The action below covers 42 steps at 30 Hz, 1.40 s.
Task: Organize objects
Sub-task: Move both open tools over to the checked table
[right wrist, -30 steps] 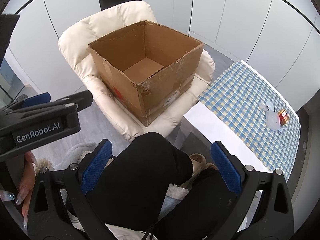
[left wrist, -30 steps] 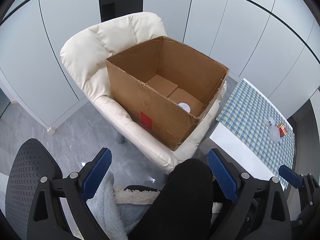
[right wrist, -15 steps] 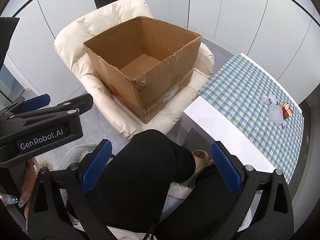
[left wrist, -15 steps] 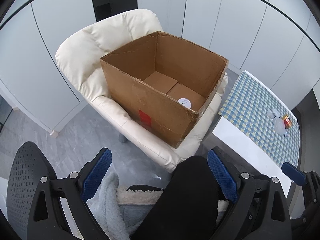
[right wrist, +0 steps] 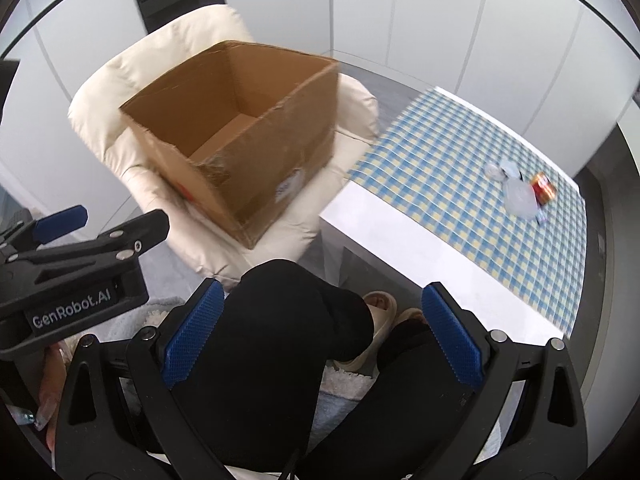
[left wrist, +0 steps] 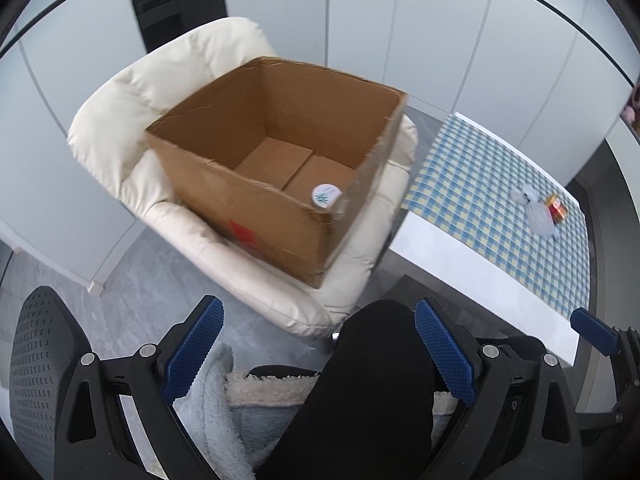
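White-cupboard room: box (left wrist: 276, 168) ahead of your fingers holds one round item (left wrist: 326, 196); can (right wrist: 543, 188) and plastic bits (right wrist: 518, 196) wait on worktop (right wrist: 460, 208). Both fingers wide, empty.

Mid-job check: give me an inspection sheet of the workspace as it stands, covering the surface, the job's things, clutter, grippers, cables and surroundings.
Surface: white table with a blue-and-yellow checked cloth over most of it.
Job's things: open cardboard box on a cream armchair; a white round lid shows in the box's near corner. On the cloth, a small red can lies touching a clear plastic wrapper.
Clutter: pale fleece blanket on the person's lap.
Grippers: left gripper open, holding nothing; right gripper open, holding nothing; both above the person's knees.
Cables: nothing seen.
Surroundings: white cabinet doors, a dark built-in panel behind the armchair, grey floor, a black mesh chair.
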### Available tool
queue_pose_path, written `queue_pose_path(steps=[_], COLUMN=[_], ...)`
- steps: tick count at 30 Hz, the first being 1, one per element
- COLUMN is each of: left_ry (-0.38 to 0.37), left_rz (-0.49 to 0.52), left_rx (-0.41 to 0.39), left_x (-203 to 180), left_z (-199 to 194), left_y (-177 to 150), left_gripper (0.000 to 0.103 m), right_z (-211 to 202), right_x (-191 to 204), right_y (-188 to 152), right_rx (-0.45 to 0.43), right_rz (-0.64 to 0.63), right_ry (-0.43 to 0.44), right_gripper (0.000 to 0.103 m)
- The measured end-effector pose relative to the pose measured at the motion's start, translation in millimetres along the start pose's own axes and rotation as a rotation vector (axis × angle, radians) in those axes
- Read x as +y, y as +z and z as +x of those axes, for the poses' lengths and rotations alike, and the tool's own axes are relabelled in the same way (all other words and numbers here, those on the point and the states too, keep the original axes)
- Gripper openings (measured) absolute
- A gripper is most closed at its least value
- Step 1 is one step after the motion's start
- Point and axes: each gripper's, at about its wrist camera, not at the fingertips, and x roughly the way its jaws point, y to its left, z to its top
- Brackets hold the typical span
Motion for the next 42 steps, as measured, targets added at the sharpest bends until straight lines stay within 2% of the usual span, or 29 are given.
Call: queue_pose_path(steps=[9, 27, 42], left_ry=[-0.036, -0.120, -0.149], left_rz=[0.111, 0.294, 0.366], left_rx=[-0.014, 0.011, 0.023], left_x=[-46, -135, -171], left_z=[-2, 5, 13], left_y=[0, -12, -13], left_gripper=[0.097, 0.097, 0.097], right_z=[-5, -20, -23], right_x=[-42, -127, -170], right_y=[-15, -53, -76], right_rx=[-0.001, 0.012, 0.030], right_rz=[0.104, 0.311, 0.418], right_ry=[-0.054, -0.148, -0.199], right_gripper=[0.101, 0.101, 0.101])
